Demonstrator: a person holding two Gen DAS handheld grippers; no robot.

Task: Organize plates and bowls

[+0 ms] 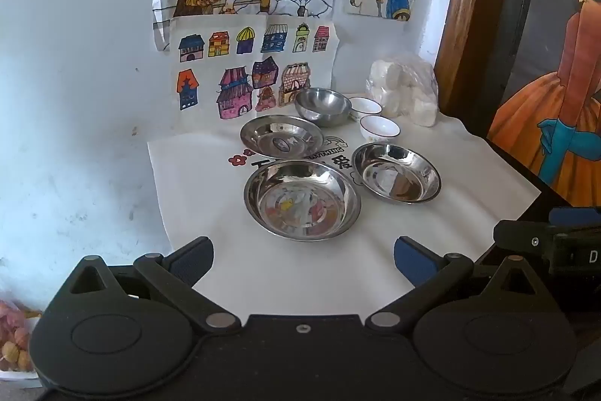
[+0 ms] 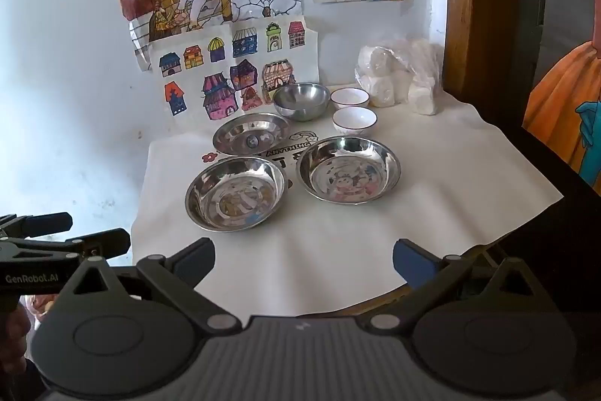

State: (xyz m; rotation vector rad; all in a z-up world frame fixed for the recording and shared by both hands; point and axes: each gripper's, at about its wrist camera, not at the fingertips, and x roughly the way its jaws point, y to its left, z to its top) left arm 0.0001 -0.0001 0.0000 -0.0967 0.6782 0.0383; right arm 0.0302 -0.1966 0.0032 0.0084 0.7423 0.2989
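Left gripper (image 1: pixel 303 260) and right gripper (image 2: pixel 303 260), both spread wide and empty, hang over the near cloth (image 2: pixel 338 250) edge, likely poised to stack: three steel plates (image 1: pixel 301 200) at twelve o'clock, bowls (image 1: pixel 323 106) beyond.

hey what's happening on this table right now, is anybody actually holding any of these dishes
Nobody holds anything yet. A person has a left gripper and a right gripper, both with jaws wide open and empty, hovering short of the dishes. On the white cloth sit three shallow steel plates, a deeper steel bowl and two small white bowls, all separate and unstacked. A bag of white items sits at the back.
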